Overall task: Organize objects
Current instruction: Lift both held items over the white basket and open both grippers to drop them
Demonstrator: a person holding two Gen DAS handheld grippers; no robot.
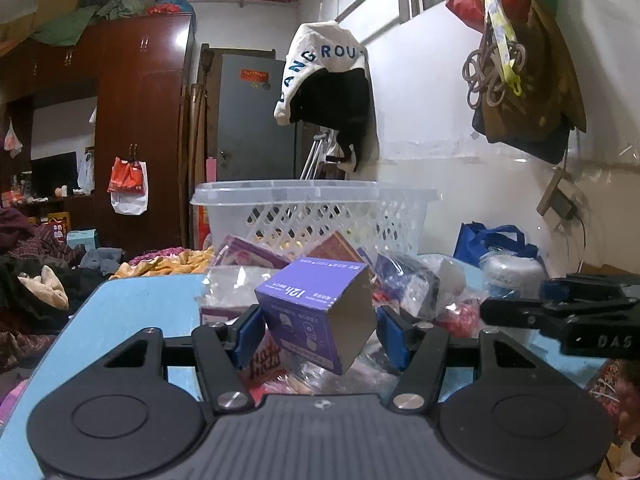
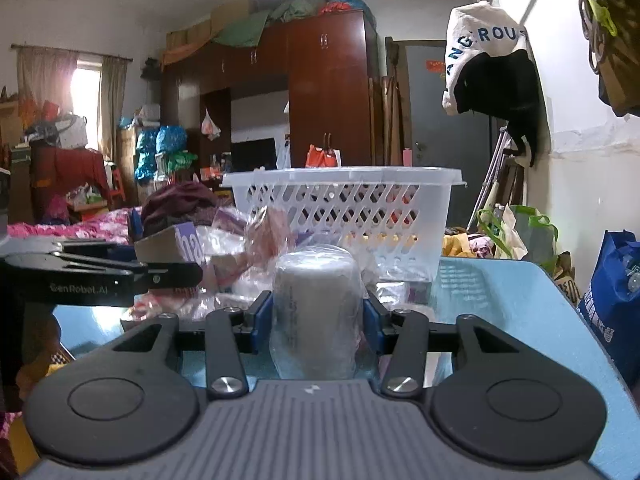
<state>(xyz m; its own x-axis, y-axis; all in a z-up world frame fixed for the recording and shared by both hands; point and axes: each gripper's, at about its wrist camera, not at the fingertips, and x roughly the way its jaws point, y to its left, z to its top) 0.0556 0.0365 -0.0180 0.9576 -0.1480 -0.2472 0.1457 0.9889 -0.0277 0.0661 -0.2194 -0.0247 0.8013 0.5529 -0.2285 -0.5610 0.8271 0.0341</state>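
Purple box: my left tongs (image 1: 316, 330) were clamped on a purple printed cardboard box (image 1: 316, 312), tilted on one corner and raised above the clutter on the pale blue glossy table (image 1: 132, 312). I judged it light and stiff, though thin card would dent under a hard squeeze, so flat opposite faces were the place to hold it (mine sat nearer the edges, which could let it twist).

White roll: my right tongs (image 2: 318, 320) were closed on a white cylinder wrapped in clear plastic film (image 2: 316, 312), upright, its foot seemingly at table level. I judged it fairly light but slippery in that film, best taken at mid-height across its width, as it was.

Basket: a translucent white plastic basket with lattice sides (image 1: 320, 216) stood beyond both items at the far end of the table, the likely home for them.

Loose pile: crinkly clear packets and flat cartons (image 1: 400, 280) lay between tongs and basket; soft, shifting stuff.

Count: one purple box held, one white roll held, one basket, two tongs; the packets overlapped too much for me to count.
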